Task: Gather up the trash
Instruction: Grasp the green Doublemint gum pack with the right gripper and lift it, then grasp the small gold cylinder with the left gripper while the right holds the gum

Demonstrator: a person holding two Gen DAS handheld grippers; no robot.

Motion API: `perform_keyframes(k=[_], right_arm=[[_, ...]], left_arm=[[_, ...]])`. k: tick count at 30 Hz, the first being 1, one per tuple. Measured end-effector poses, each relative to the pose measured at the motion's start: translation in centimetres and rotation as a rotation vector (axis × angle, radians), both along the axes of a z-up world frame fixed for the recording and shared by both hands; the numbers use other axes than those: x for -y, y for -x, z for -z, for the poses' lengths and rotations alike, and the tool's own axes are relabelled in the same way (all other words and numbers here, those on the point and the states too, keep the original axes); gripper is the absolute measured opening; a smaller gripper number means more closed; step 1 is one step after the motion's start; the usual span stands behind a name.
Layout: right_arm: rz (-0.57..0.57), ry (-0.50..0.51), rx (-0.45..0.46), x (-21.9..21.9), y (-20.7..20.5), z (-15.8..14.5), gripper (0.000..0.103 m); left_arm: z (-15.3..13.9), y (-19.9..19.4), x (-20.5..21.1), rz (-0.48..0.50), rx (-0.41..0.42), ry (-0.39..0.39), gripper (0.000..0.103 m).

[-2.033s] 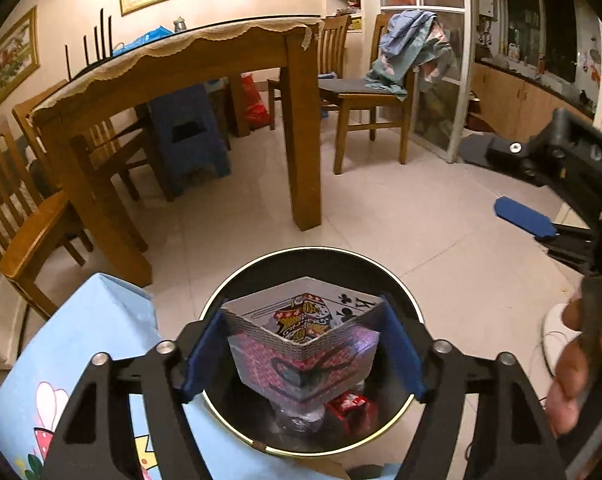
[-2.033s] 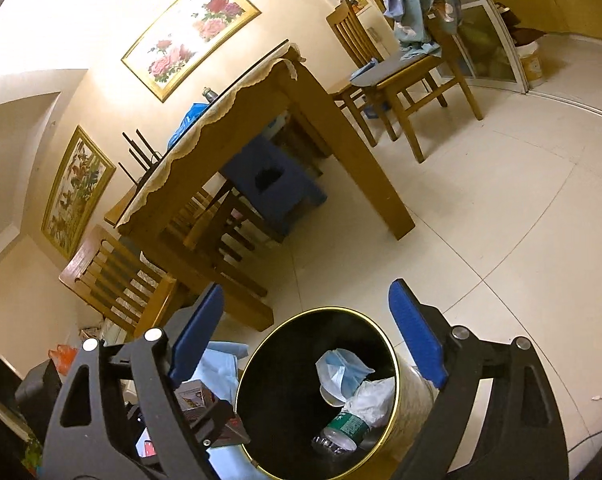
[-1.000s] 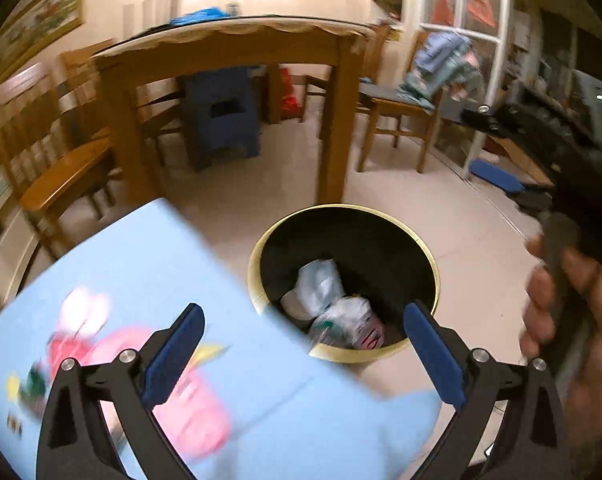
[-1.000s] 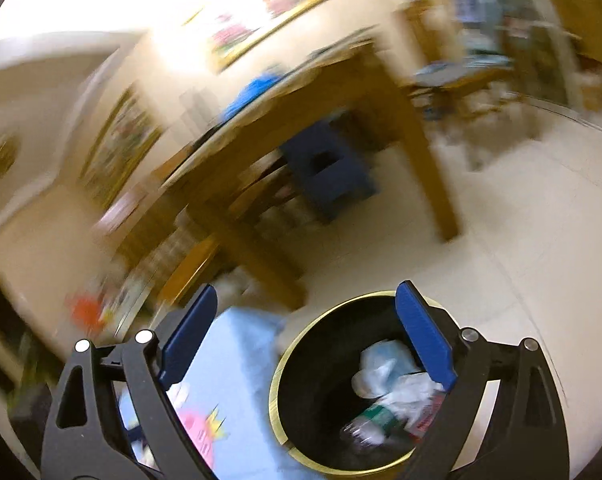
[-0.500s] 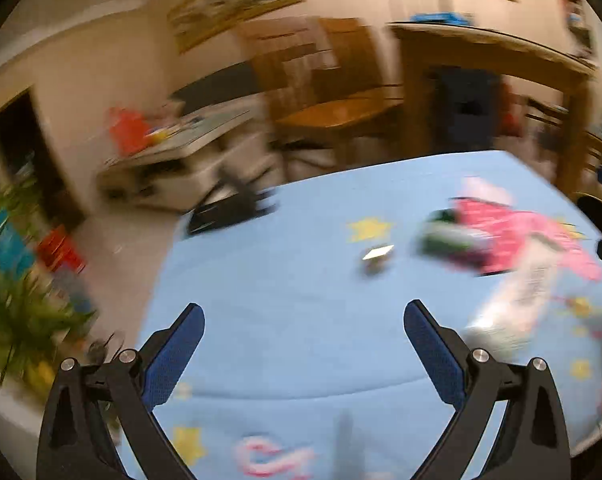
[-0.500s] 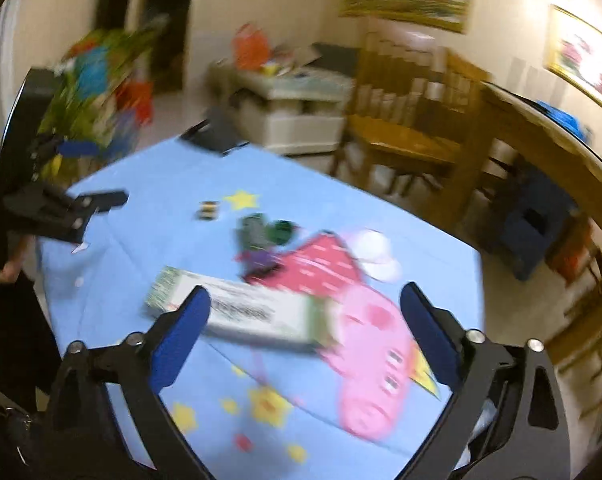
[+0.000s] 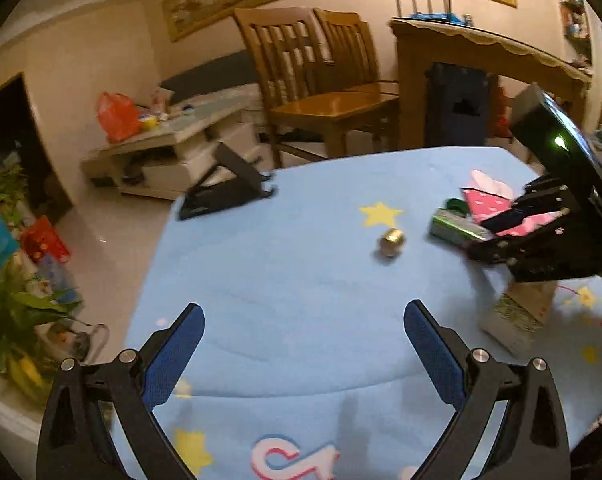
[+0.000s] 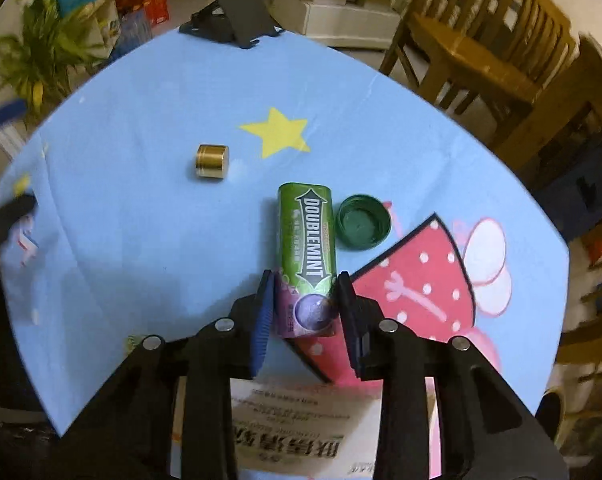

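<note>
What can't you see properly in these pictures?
- White box: in the right wrist view the right gripper covers much of it and the bottom edge cuts it off; its print is too small to read.
- Doublemint bottle: blurred in the left wrist view, half behind that closing gripper.
- Green lid: only a sliver shows in the left wrist view.
- Gold cylinder: too small to tell what it is.
- Left gripper: open, nothing between.

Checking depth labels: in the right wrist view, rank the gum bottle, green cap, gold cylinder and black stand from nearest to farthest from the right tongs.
1. Gum bottle, between the closing right tongs.
2. Green cap, right of the bottle.
3. Gold cylinder, upper left.
4. Black stand, far table edge.
</note>
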State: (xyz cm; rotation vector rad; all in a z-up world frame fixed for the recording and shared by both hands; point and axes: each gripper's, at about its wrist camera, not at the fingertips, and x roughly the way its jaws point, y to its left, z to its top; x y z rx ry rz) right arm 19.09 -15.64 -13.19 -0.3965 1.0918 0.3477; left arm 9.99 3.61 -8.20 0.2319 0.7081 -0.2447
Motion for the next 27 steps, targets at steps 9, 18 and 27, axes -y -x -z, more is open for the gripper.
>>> perform_keyframes(k=[9, 18, 27], right_arm=[[0.16, -0.368, 0.163, 8.4, 6.6, -6.8, 0.031], [0.328, -0.589, 0.244, 19.5, 11.4, -7.0, 0.031], [0.342, -0.64, 0.287, 21.9, 11.3, -7.4, 0.032]], left_arm=[[0.2, -4.1, 4.5, 0.269, -0.107, 0.132, 0.096], [4.8, -10.4, 8.1, 0.307, -0.221, 0.055, 0.054], [4.4, -9.4, 8.7, 0.181, -0.211, -0.008, 0.023]])
